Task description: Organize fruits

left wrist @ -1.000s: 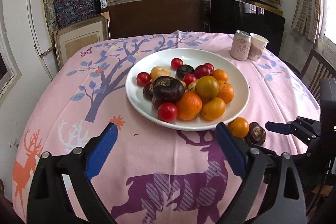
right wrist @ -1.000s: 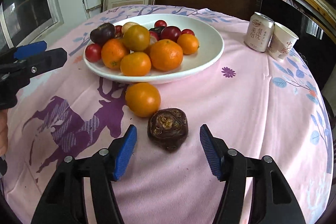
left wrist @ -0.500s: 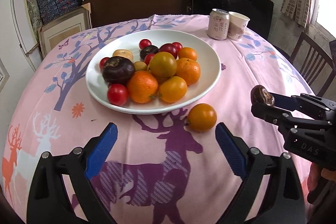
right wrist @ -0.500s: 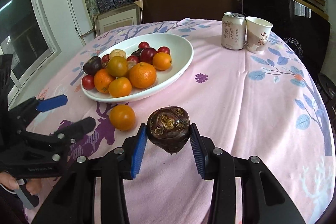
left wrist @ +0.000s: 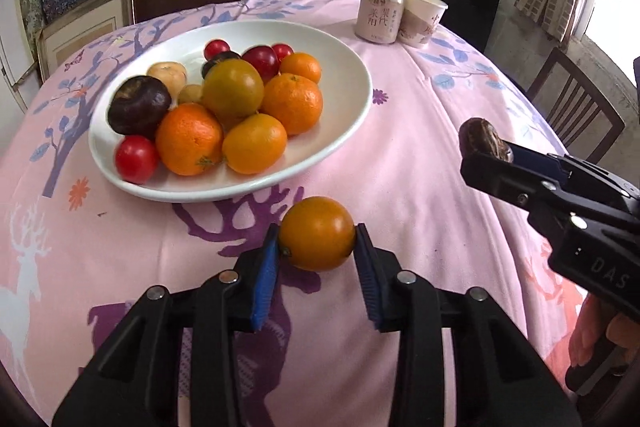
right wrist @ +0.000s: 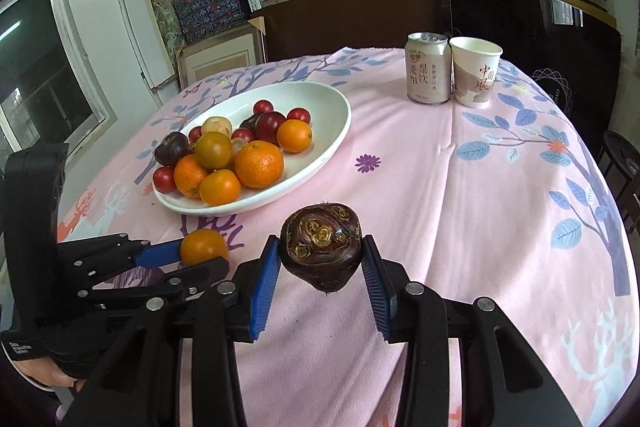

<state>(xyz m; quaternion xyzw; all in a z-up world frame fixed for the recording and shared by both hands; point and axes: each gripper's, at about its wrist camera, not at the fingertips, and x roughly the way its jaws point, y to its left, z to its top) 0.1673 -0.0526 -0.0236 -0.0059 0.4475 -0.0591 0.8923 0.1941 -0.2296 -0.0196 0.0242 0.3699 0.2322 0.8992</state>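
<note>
A white plate (left wrist: 352,99) (right wrist: 332,143) holds oranges, cherry tomatoes and dark chestnuts on the pink tablecloth. My left gripper (left wrist: 316,243) is shut on an orange fruit (left wrist: 317,233) just in front of the plate; it also shows in the right wrist view (right wrist: 203,247). My right gripper (right wrist: 320,259) is shut on a dark brown water chestnut (right wrist: 321,245) and holds it above the cloth, right of the plate. The chestnut (left wrist: 482,143) shows at the right in the left wrist view.
A drink can (right wrist: 426,73) and a paper cup (right wrist: 474,71) stand at the table's far side. A wooden chair (left wrist: 576,107) stands to the right. Shelves with boxes and a dark board are behind the table.
My left gripper moved forward and closed on the orange fruit beside the plate. My right gripper lifted the water chestnut higher off the cloth.
</note>
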